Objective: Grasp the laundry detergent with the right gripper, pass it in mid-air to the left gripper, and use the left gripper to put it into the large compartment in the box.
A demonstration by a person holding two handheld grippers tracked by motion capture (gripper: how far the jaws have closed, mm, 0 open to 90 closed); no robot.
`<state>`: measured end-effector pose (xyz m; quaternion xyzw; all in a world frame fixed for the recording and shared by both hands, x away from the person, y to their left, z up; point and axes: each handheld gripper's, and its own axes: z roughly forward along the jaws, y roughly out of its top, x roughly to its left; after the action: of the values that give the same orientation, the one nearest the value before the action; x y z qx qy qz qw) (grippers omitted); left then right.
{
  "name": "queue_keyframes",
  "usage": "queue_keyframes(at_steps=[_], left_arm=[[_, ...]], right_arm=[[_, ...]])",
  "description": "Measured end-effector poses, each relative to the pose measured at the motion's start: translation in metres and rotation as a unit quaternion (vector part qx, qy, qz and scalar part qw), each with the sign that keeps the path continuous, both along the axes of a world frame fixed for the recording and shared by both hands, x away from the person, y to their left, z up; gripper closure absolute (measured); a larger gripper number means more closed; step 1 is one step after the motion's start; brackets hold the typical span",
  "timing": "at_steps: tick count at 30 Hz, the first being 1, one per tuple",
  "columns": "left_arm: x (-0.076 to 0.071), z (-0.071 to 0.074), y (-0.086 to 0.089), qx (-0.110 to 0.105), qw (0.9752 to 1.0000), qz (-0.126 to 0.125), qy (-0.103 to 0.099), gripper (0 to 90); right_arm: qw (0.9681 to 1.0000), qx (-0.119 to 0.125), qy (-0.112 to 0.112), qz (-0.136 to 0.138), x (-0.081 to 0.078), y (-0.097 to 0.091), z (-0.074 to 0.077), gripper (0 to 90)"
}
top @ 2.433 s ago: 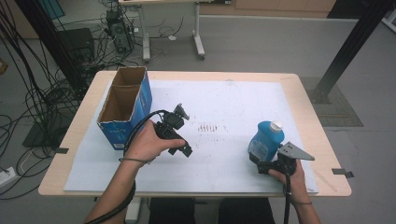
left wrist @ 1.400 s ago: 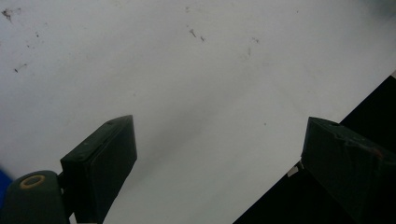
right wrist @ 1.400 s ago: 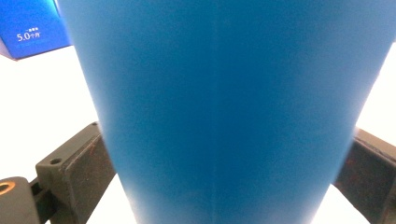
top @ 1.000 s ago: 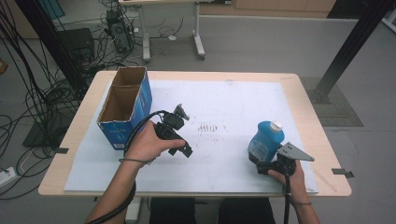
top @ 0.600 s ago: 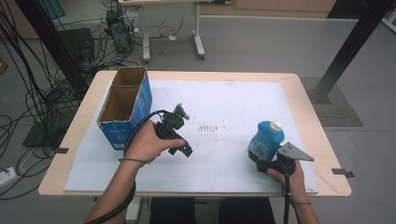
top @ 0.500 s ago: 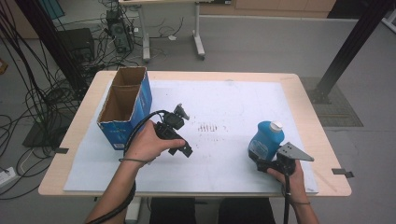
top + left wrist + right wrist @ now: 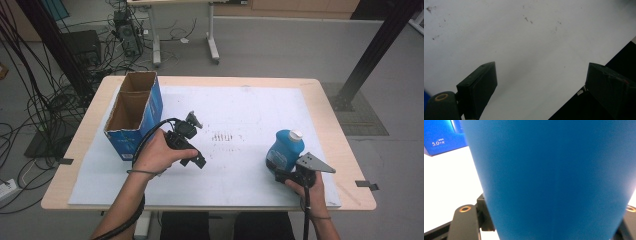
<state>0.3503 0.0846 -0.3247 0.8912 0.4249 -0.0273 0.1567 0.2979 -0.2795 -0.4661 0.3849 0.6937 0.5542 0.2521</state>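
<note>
A blue bottle (image 7: 285, 149) with a white cap stands upright on the white sheet (image 7: 250, 107) at the front right. My right gripper (image 7: 280, 172) is at the bottle's near side, shut on the blue bottle (image 7: 554, 177), whose body covers both jaws in the right gripper view. My left gripper (image 7: 196, 141) is held left of the table's middle, just above the sheet. Its jaws stand wide apart over bare white sheet (image 7: 524, 37), so my left gripper (image 7: 541, 82) is open with nothing between them.
An open blue cardboard box (image 7: 134, 114) stands at the back left of the table, and its corner (image 7: 441, 135) shows in the right gripper view. Faint dark marks (image 7: 222, 136) dot the sheet's middle. Cables and desk legs crowd the floor behind.
</note>
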Motion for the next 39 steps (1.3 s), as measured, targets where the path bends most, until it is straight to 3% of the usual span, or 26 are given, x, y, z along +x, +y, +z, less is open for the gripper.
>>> queue_keyframes(at_steps=[17,39], left_arm=[[-0.0004,0.0002,-0.0013,-0.001,1.0000,-0.001,0.000,10.8],[0.0004,-0.0014,-0.0036,-0.001,1.0000,-0.003,0.002,10.8]], right_arm=[[0.9999,0.004,-0.003,-0.016,-0.0007,-0.0005,-0.0003,37.9],[0.9997,-0.003,-0.010,-0.021,-0.0018,0.0005,-0.0005,39.5]])
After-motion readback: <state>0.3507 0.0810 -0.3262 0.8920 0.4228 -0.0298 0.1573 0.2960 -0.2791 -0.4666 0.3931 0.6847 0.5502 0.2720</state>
